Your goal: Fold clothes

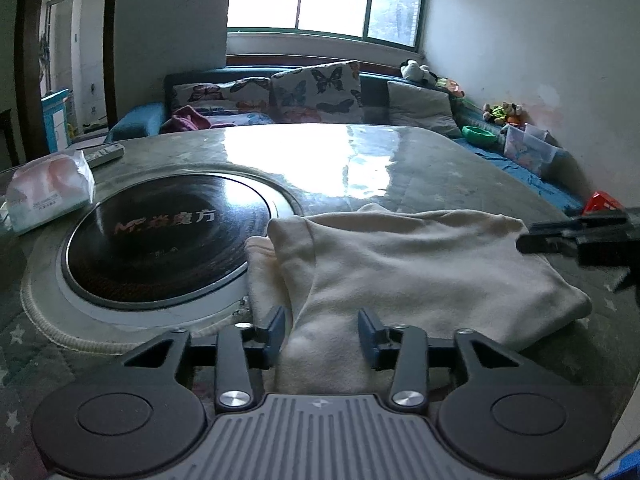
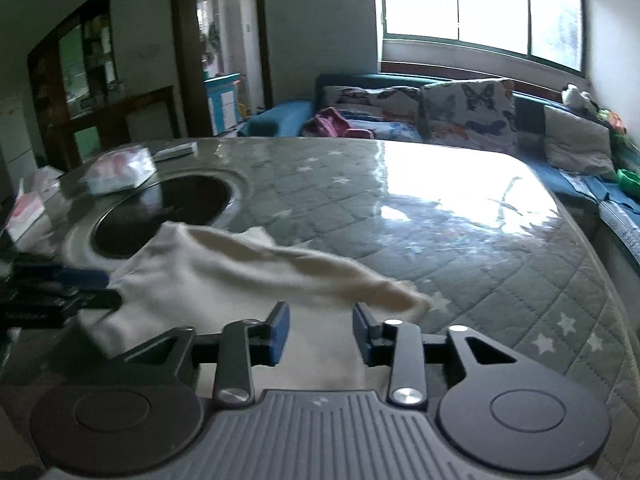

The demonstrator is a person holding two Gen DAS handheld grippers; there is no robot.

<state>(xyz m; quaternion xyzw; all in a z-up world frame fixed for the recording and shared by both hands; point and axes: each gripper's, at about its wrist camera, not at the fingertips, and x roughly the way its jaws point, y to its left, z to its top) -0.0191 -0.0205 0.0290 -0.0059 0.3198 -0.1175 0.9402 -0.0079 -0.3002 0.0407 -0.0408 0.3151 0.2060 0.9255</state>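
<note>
A cream garment (image 1: 400, 264) lies partly folded on the table's near side, one edge by the round black cooktop (image 1: 160, 236). My left gripper (image 1: 322, 334) is open, its blue pads on either side of a near fold of the cloth. My right gripper (image 2: 320, 332) is open over the same garment (image 2: 224, 276) at its near right part. The right gripper's dark fingers (image 1: 560, 236) show at the right edge of the left wrist view, next to the cloth. The left gripper (image 2: 60, 288) shows at the left edge of the right wrist view.
The table (image 2: 460, 220) has a quilted grey star cover under a glossy sheet. A tissue pack (image 1: 48, 192) and a remote (image 1: 106, 154) lie at the far left. A sofa with butterfly cushions (image 1: 316, 92) stands behind the table. Toys and a green bowl (image 1: 478, 134) sit along the right wall.
</note>
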